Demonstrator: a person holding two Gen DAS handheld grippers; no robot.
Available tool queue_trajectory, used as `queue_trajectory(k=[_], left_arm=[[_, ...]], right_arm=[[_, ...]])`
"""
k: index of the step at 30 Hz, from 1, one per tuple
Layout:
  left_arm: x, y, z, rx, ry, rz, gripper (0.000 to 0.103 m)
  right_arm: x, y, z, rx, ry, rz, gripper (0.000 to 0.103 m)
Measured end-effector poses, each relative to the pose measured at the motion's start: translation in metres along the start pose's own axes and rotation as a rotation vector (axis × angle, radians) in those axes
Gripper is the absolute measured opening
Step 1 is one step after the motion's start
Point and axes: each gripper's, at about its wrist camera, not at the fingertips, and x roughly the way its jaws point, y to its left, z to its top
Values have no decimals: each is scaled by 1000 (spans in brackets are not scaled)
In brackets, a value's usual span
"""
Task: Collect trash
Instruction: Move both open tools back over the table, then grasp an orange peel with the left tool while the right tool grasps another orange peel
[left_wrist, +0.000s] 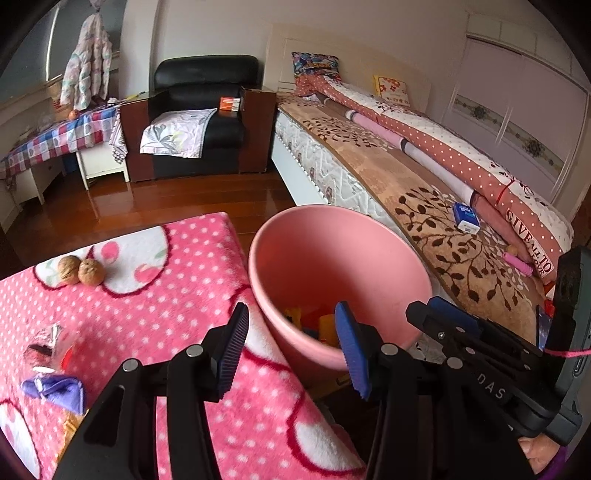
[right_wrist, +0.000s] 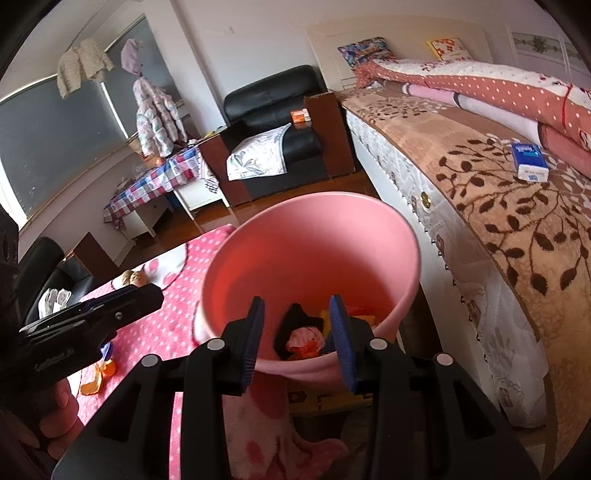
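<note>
You are holding the right gripper wide and empty above the pink bin at frame centre; the left gripper is gaping too, holding nothing. Remaining trash, a purple wrapper and a clear crinkled wrapper, is lying lower left on the pink blanket. They look light and slippery, so a shallow pinch could snag fleece or nudge the walnuts beyond.

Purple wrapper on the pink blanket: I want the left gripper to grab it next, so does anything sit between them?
Nothing visible does. The purple wrapper lies on the pink blanket left of the open left gripper; only bare blanket separates them. A clear crumpled wrapper lies just beyond it.
</note>
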Motion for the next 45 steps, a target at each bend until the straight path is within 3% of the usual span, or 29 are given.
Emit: queue_trajectory(k=[11,23,30,38,45], left_arm=[[-43,38,-25,-43,-23,54,48],[-100,119,-73,-152,-31,209,48],[-118,166,-106,-248,6,286,48],[-114,195,-141,-347,78,292,48],[-104,198,-146,-365,98,255,48]], right_arm=[[-10,39,-14,-60,17,59,37],[-10,77,-30,-139,61,139,37],[-2,94,-41,-173,105,167,37],[12,112,-53,-210,163,191,37],[19,129,-63,-257,201,213,37]])
